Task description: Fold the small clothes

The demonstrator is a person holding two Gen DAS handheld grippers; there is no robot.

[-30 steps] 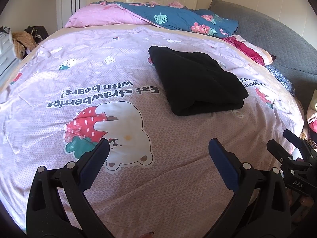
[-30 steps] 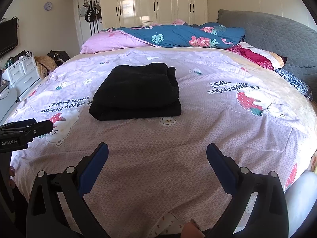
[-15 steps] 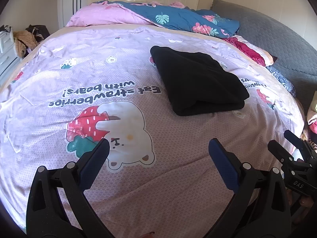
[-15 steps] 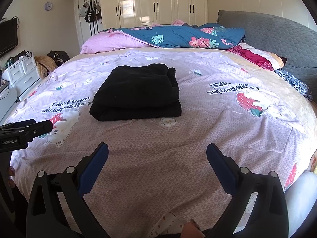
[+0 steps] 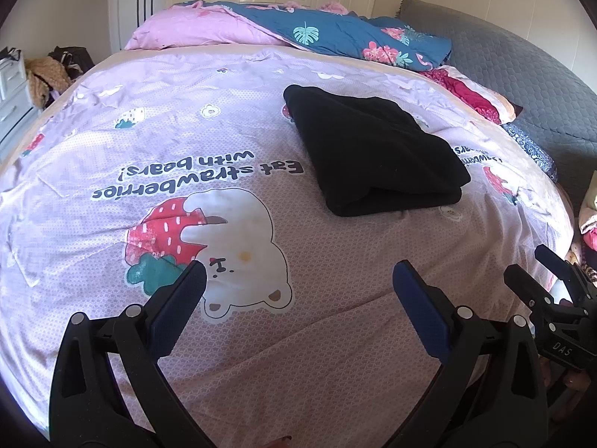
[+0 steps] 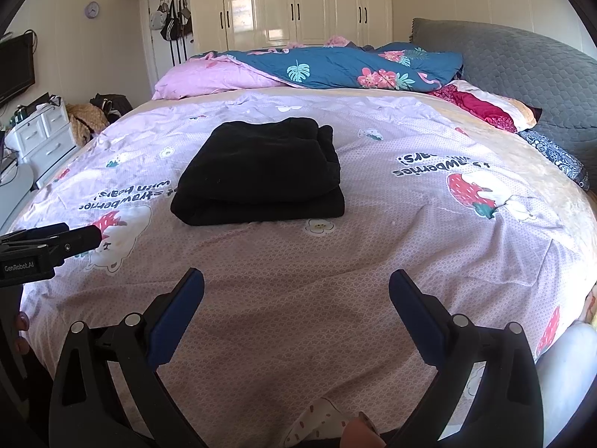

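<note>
A black garment (image 5: 377, 156) lies folded into a thick rectangle on the pink bed cover (image 5: 186, 119), right of the middle in the left wrist view. In the right wrist view the garment (image 6: 261, 175) lies straight ahead. My left gripper (image 5: 298, 280) is open and empty, held over the near part of the bed, well short of the garment. My right gripper (image 6: 296, 287) is open and empty, also near the front edge. The right gripper shows at the right edge of the left wrist view (image 5: 552, 298); the left gripper shows at the left of the right wrist view (image 6: 56, 242).
A blue floral quilt (image 6: 335, 67) and pink bedding (image 6: 212, 78) are piled at the far end. A grey headboard (image 6: 522, 74) and red pillow (image 6: 481, 108) are at the right. White drawers (image 6: 41, 138) stand left, wardrobes (image 6: 298, 3) behind.
Both views have shifted very slightly; the garment sits a touch lower in frame. Both grippers stay open and empty, and the garment has not moved on the bed.
</note>
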